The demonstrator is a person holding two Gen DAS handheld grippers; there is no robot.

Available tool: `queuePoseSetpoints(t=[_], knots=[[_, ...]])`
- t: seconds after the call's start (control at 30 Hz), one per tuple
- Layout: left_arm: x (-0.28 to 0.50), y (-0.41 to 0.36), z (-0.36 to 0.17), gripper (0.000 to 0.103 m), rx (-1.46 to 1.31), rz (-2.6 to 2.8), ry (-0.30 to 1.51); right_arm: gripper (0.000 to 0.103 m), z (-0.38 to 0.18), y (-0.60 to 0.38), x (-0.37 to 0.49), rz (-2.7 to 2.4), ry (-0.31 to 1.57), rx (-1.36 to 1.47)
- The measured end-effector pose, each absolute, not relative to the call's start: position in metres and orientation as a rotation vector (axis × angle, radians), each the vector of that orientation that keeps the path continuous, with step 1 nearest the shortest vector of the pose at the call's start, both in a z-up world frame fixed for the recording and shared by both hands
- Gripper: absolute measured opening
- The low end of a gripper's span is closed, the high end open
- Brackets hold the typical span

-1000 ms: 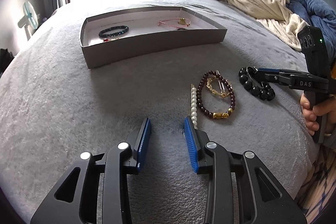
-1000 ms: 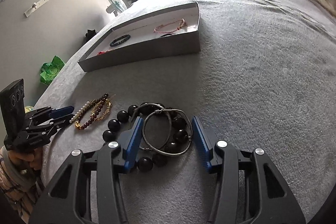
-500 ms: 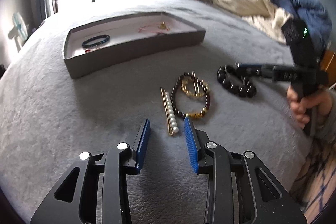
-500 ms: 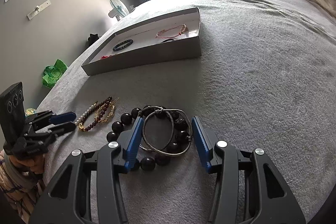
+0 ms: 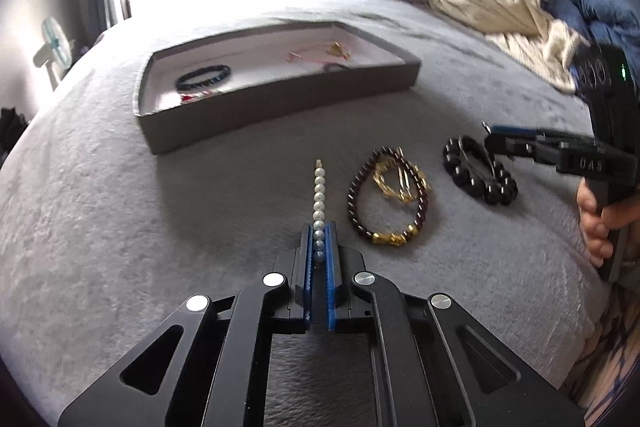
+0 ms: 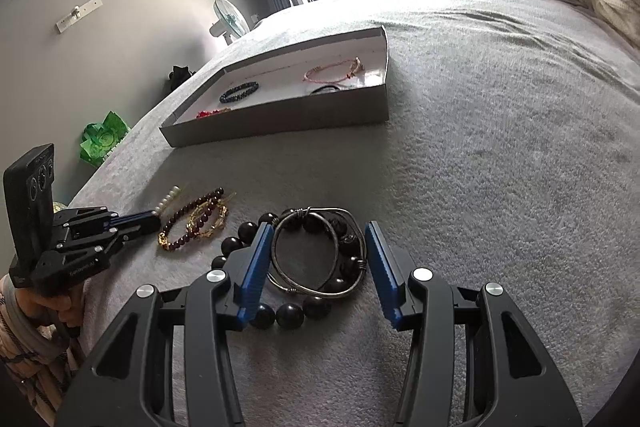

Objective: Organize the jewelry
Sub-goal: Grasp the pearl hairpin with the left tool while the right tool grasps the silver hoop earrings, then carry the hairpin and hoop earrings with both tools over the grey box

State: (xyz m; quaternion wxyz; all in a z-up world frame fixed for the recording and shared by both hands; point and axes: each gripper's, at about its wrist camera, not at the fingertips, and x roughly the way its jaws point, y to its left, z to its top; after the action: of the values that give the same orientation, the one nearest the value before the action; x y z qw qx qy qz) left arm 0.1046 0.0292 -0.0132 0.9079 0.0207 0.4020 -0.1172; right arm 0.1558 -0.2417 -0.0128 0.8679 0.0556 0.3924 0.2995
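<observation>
Down at the bottom middle of the left wrist view, the left gripper is sitting w/ its blue pads pressed together on the near end of the pearl hair clip, pinching it. Rest of the clip is running straight up the frame, lying on the grey bedspread.

Just right of the clip, the dark red bead bracelet w/ the gold charm is lying flat, and a gold chain bracelet is resting inside its loop. Further right, the black bead bracelet is lying under the tips of the right gripper, which a hand is holding at the right edge of the frame.

Over in the right wrist view, the right gripper is hanging w/ its jaws spread, not squeezing anything. Btwn the blue pads, the silver wire bangle is lying on top of the black bead bracelet. The left pad is right up against the bangle's edge; can't tell if it's actually touching. The right pad is apart from it.

Upper middle of both views, the grey tray is sitting on the bed, well apart from the loose pieces. Inside it: a dark blue bead bracelet toward the left, something small and red by the front wall, and a pink cord bracelet toward the right.
</observation>
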Motion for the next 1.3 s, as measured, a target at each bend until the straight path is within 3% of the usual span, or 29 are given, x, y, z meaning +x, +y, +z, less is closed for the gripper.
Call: queuePoseSetpoints(t=[0.67,1.3], knots=[[0.135,0.049,0.030,0.006,-0.011,-0.217,0.710,0.047,0.029,-0.183,0.188,0.663,0.713,0.012],[0.213,0.042,0.046,0.006,-0.048,-0.174,0.710,0.047,0.038,-0.139,0.265,0.632,0.751,-0.029]])
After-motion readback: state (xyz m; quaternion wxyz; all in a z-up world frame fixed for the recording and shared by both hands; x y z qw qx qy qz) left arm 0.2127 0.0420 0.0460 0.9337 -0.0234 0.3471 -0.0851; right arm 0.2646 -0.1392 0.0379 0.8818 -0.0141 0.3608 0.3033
